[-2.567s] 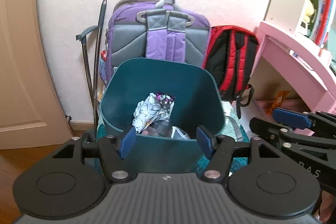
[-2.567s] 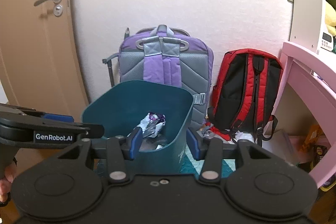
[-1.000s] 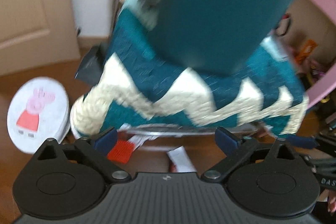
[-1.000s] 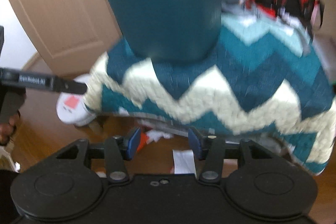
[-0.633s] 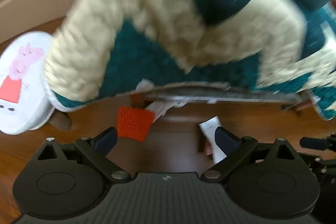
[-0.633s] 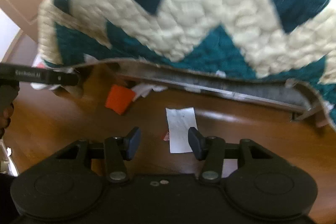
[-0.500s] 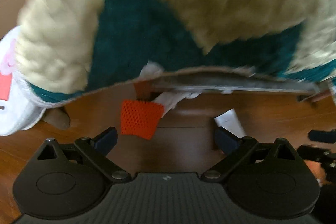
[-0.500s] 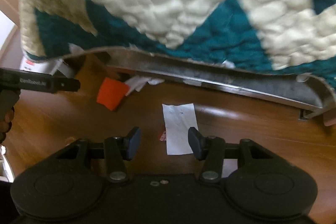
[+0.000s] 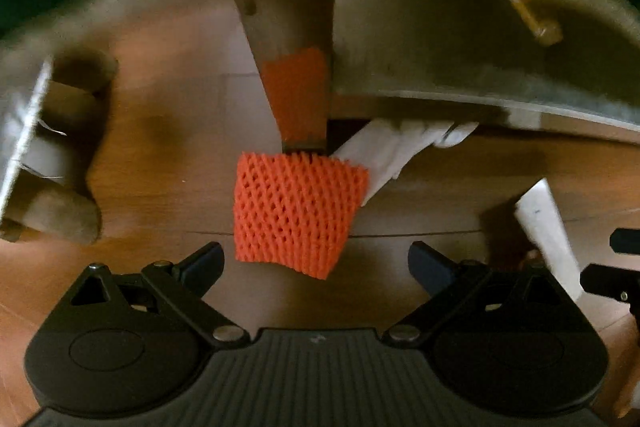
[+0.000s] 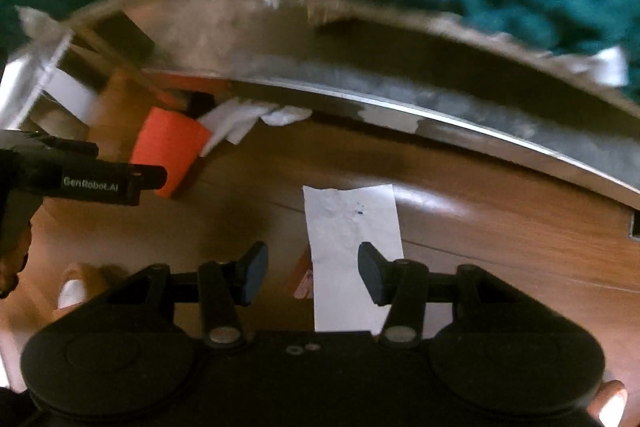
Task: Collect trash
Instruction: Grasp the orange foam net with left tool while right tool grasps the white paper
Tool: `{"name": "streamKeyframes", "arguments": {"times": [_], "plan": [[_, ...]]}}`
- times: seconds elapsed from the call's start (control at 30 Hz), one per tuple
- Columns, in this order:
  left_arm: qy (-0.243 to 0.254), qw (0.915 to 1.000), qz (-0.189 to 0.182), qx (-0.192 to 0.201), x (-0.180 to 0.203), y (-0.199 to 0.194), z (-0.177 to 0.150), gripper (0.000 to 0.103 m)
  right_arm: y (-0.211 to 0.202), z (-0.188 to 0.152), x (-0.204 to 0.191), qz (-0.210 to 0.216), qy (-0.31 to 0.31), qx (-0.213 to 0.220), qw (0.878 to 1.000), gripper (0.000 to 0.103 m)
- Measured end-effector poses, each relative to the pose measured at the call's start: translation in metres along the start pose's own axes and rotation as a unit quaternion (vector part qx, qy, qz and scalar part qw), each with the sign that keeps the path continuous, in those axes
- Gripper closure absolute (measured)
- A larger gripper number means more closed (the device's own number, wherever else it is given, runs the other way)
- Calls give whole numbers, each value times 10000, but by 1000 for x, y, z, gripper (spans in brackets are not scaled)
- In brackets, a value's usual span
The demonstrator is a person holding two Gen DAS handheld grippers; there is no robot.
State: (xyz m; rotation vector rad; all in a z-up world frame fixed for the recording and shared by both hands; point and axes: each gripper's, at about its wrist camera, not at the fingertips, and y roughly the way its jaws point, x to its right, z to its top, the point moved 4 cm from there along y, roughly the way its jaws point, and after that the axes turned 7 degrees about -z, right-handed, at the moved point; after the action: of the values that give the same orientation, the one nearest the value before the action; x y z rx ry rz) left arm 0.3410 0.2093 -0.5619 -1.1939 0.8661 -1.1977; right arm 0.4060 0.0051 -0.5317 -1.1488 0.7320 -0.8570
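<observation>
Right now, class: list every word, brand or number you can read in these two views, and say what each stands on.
"GenRobot.AI": on the left tongs, seen in the right view.
Small blue marks on the paper slip: not readable.
Red scrap beside it: print too blurred.

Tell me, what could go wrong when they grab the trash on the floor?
The white paper lies flat on the wood floor, so the open right hand-held gripper may slide over it. The orange net sits against a furniture leg, which the open left hand-held gripper could bump. The tissue behind it could be missed.
</observation>
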Motion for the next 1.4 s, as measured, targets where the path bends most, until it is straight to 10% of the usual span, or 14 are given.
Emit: {"name": "streamKeyframes", "arguments": {"times": [0.43, 0.73, 0.83, 0.9, 1.4], "plan": [[-82, 9996, 41, -257, -3, 49, 4, 15, 53, 14, -10, -357, -134, -210, 9991, 57], [-173, 9996, 139, -196, -8, 51, 4, 44, 61, 20, -8, -296, -98, -213, 9993, 63], [-240, 9995, 164, -137, -12, 49, 2, 57, 62, 21, -8, -261, -97, -232, 9993, 69], [-262, 9994, 211, -116, -15, 48, 1, 68, 64, 22, -8, -257, -112, -284, 9992, 101], [-408, 9991, -47, -43, -24, 20, -13, 86, 15, 4, 12, -118, 6, 172, 9998, 102]]}}
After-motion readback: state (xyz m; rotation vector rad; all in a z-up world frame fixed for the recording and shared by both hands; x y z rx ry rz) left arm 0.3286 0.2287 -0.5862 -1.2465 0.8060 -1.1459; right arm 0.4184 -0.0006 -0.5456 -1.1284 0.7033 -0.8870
